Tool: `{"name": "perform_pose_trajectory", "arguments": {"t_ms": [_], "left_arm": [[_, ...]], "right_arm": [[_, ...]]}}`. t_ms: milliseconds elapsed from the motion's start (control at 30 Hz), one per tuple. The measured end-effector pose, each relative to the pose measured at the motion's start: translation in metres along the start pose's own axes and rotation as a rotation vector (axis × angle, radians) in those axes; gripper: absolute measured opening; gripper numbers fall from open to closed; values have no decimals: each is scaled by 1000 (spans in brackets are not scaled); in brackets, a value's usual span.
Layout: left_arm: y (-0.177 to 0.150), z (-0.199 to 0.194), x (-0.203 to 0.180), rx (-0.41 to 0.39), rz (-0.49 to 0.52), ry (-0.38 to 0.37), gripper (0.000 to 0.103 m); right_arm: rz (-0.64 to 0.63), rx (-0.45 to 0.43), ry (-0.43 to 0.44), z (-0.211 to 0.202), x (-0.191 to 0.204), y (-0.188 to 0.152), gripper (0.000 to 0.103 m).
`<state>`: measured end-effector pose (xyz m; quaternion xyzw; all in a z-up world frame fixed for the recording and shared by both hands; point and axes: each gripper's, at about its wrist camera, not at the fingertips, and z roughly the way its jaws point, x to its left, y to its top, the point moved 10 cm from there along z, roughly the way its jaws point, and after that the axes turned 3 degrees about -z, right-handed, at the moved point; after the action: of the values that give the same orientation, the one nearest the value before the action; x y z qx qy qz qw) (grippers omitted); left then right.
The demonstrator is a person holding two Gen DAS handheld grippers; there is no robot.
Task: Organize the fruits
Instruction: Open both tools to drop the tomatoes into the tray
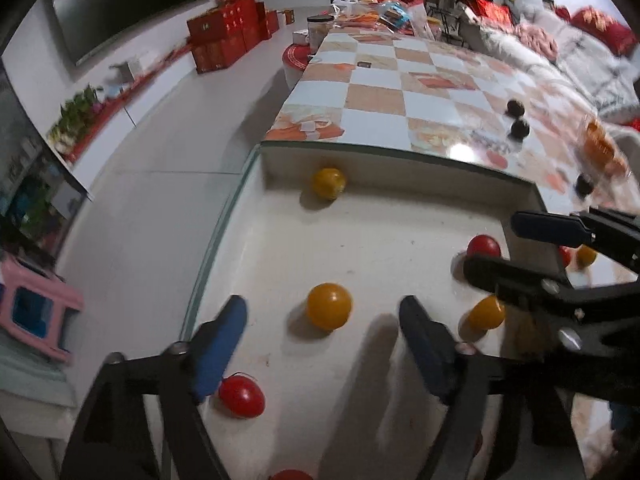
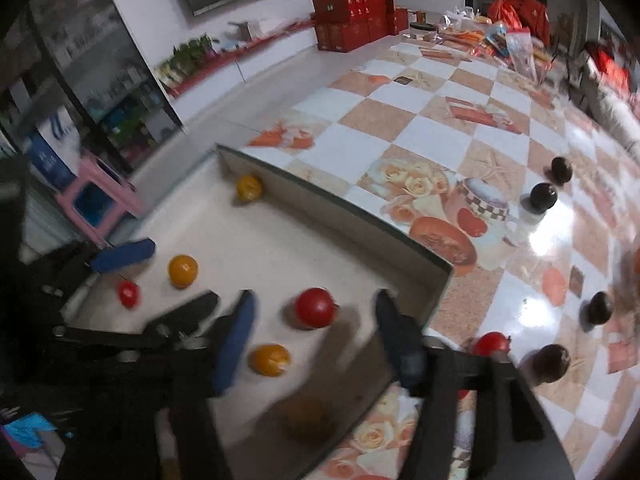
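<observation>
Mostly round, glossy yellow fruits (image 1: 329, 306)

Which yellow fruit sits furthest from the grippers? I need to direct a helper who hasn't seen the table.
Find the white tray at the checkered table's corner. The yellow fruit rests alone against the tray's far wall, away from the other yellow and red fruits.

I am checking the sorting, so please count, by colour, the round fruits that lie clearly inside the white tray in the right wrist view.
Yellow round fruits: 3
Red round fruits: 2
Total: 5
One blurred brownish shape in the white tray is left out: unclear.
</observation>
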<state>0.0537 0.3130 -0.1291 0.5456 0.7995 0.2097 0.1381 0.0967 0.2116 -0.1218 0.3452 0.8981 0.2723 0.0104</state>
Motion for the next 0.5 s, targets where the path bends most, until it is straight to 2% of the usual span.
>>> {"name": "perform_pose_trajectory", "arguments": {"t_ms": [100,333,433,467,500], "left_arm": [[-3,-3,-1,4,12,12,81],[-22,-23,-13,1,52,-20,81],[-29,-36,-18,-7,52,-44,81],[-31,-40,-18,-8,50,-50,86],[-35,-44,-19,-12,48,-56,103]], "right_arm": [[2,-11,-10,-6,3,2,79],[17,-10,-32,-28,5,-6,83],[16,-11,-51,-42,6,-14,94],[18,-5,-55,-45,6,-19,99],[21,3,-58,-49,6,-24,103]]}}
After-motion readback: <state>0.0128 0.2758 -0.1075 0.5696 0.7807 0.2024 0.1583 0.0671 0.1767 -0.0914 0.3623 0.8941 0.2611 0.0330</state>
